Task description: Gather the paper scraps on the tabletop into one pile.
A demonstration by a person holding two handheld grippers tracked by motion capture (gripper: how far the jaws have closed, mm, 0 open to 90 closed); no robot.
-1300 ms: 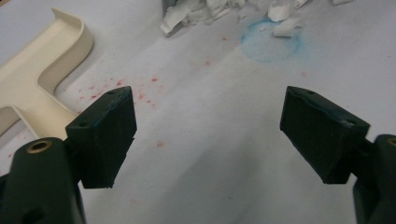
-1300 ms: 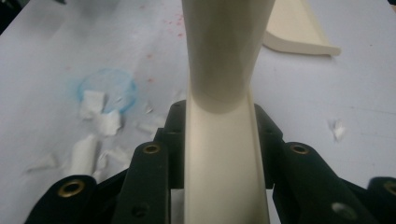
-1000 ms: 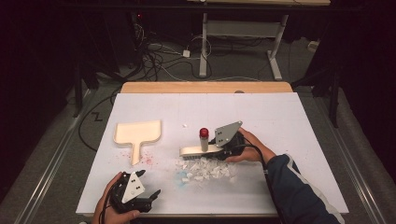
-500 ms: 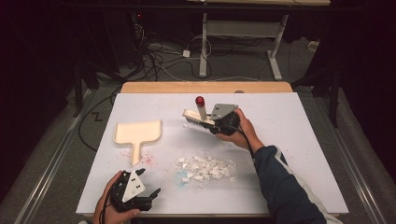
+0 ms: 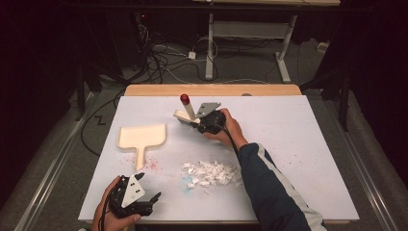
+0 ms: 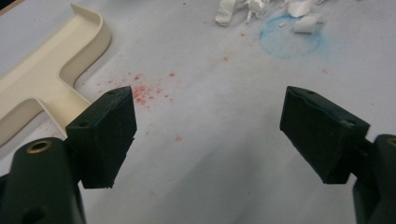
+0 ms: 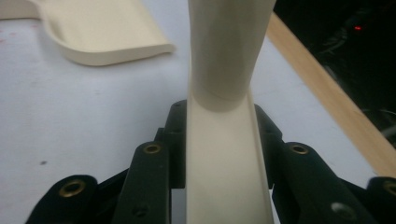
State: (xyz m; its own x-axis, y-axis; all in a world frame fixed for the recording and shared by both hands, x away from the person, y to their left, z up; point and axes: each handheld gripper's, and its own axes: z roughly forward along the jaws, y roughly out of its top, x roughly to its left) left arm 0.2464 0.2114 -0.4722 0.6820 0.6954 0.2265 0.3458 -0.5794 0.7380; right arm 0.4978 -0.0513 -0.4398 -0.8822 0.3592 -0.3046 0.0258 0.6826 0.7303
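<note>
My right gripper [image 5: 196, 123] is shut on a cream brush [image 5: 182, 116], whose handle ends in a red tip [image 5: 184, 98]. It hovers over the far middle of the white table. In the right gripper view the jaws clamp the brush's cream body [image 7: 224, 177] from both sides, and the handle [image 7: 229, 46] rises ahead. A cream dustpan [image 5: 142, 137] lies flat at the left. White paper scraps [image 5: 211, 172] lie heaped in the near middle. My left gripper [image 5: 153, 198] rests at the front edge, and the left gripper view shows it [image 6: 210, 135] open over bare table near the dustpan's handle [image 6: 42, 79].
Red specks [image 5: 151, 164] and a faint blue ring [image 6: 289, 37] mark the white sheet near the scraps. A wooden strip [image 5: 211, 90] borders the table's far edge. Beyond it are floor cables and a desk's legs [image 5: 210, 48].
My right gripper has carried the brush away from the scrap pile, toward the table's far side and slightly left. The left gripper has stayed still.
</note>
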